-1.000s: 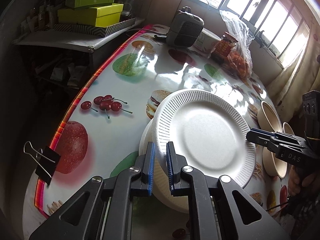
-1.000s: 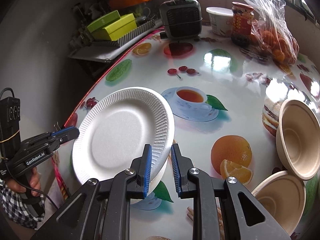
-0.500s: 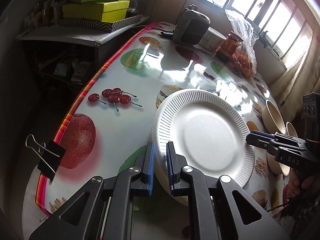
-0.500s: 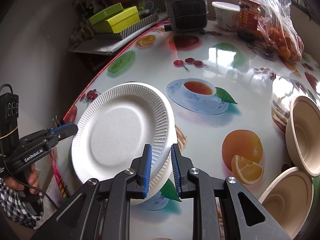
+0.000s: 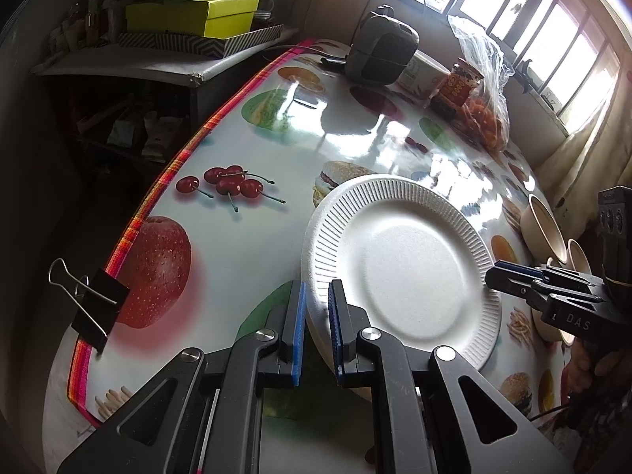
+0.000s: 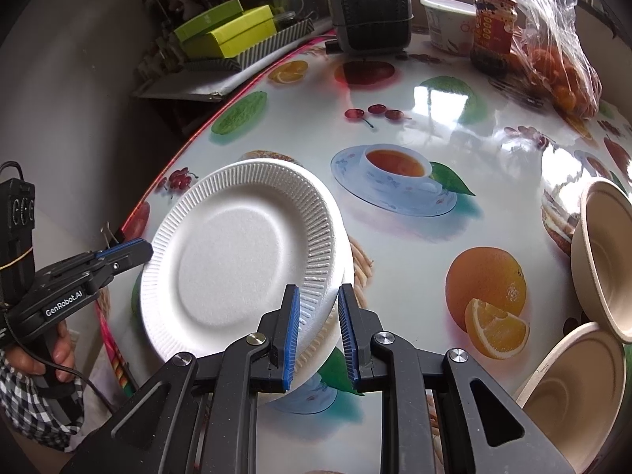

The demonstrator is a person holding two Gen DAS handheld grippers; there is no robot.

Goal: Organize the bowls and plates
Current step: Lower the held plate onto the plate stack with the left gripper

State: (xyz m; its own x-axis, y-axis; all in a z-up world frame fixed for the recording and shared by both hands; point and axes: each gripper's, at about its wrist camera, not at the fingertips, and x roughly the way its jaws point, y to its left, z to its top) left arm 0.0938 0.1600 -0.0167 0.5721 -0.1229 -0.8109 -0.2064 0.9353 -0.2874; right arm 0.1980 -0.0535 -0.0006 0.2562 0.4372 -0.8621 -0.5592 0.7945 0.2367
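Both grippers pinch one white plate (image 5: 403, 272) by opposite rim edges: left gripper (image 5: 316, 328), right gripper (image 6: 318, 331). Plate tilted, above the table (image 6: 414, 158). Step: carrying. Next, likely lower level, then release together.

A matt white foam plate (image 6: 237, 260) with a ribbed rim. The tabletop (image 6: 434, 158) wears a glossy, mirror-bright plastic cloth printed with fruit. Two beige bowls (image 6: 604, 252) look like matt moulded pulp. Each tool (image 5: 316, 328) is matt black plastic with ridged blue pads and metal pins. A metal-handled binder clip (image 5: 91, 300).
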